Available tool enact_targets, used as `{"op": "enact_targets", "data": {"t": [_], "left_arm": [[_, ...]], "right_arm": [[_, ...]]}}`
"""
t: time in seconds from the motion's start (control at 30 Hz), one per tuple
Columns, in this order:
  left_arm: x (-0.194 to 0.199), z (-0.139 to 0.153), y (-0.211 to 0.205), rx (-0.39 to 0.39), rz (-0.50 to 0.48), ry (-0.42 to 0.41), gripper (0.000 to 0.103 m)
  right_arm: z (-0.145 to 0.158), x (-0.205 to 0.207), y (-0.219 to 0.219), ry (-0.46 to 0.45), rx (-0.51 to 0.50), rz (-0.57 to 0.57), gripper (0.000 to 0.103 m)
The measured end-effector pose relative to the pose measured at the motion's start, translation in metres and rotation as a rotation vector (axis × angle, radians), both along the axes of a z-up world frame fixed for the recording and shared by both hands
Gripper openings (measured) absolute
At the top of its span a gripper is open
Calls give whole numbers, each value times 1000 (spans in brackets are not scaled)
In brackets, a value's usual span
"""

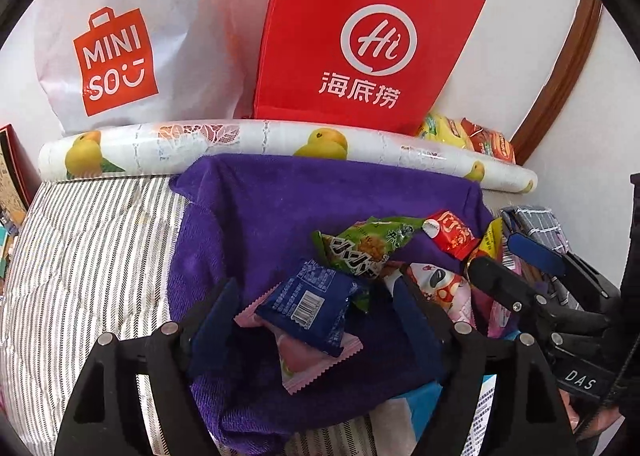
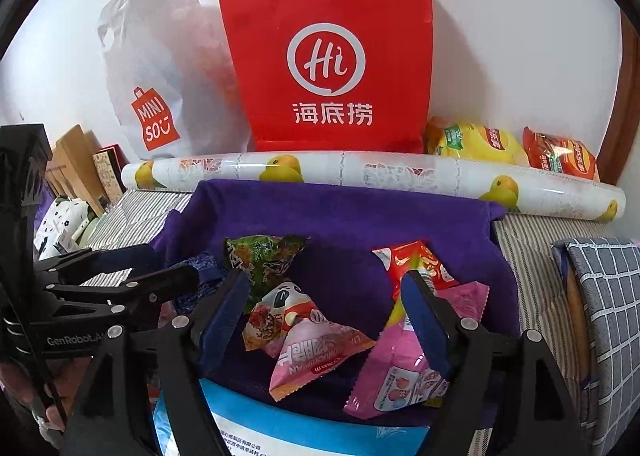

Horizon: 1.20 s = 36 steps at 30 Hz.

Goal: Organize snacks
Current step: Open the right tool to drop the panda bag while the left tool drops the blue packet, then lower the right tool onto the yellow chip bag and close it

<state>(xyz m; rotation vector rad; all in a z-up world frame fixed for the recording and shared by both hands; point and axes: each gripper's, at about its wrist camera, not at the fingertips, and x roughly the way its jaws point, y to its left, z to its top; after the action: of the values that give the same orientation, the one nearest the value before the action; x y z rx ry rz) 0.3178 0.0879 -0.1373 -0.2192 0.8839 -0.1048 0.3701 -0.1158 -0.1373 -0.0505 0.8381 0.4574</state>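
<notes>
While both grippers hang over the purple towel, this is what shows:

Left gripper (image 1: pixel 316 320): its jaws stand apart and press on nothing.
Blue snack packet (image 1: pixel 310 306): it lies loose on the towel between the left gripper's fingers, and neither finger touches it.
Pink packet under it (image 1: pixel 310 360): it lies flat, partly covered by the blue packet, just in front of the left gripper.
Green snack packet (image 1: pixel 360 246): it sits a bit past the left gripper's fingertips, touching the blue packet's far corner.
Right gripper (image 2: pixel 326 298): its jaws stand apart too and hold nothing.
Pink triangle packet (image 2: pixel 316 356): it lies between the right gripper's fingers, loose on the towel.
Cartoon-face packet (image 2: pixel 284 306): it lies just beyond the pink triangle packet, near the inner side of the right gripper's left finger.
Big pink packet (image 2: pixel 394 372): the right gripper's right finger crosses over it; I cannot tell if they touch.
Red packet (image 2: pixel 420 262): it sits just past the tip of that same finger.
Purple towel (image 2: pixel 352 215): it lies spread under all the small packets, below both grippers.
Fruit-print roll (image 2: pixel 360 175): it lies across the far edge of the towel, ahead of both grippers.
Red paper bag (image 2: pixel 332 55): it stands upright behind the roll, against the wall.
White Miniso bag (image 1: pixel 108 55): it stands left of the red bag.
Yellow and red chip bags (image 2: pixel 512 147): they lie behind the roll, right of the red bag.
</notes>
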Motion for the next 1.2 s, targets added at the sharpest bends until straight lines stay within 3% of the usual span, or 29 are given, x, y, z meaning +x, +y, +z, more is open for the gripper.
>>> {"op": "enact_targets", "data": {"t": [0.23,0.37,0.47,0.7,1.0,1.2], "left_arm": [[-4,6,14,-68,15,-23,79],[-14,15,22,-42,43,-30,79],[-29,19,31,-31,59,-25,78],[-74,27,47,-6,90,-8,78],[-122,19,65,19,147,55,78],[-145,15,67,35,139,64,79]], "right_arm": [[5,-2,0,-15,15,8,78],[10,-6,-3,26,66,3,76],[18,-23,-4,10,70,10,74],[33,-84,8,-33,-27,30,74],[32,-162,33,47,-20,109,75],[10,-177,56,156,-19,98,75]]}}
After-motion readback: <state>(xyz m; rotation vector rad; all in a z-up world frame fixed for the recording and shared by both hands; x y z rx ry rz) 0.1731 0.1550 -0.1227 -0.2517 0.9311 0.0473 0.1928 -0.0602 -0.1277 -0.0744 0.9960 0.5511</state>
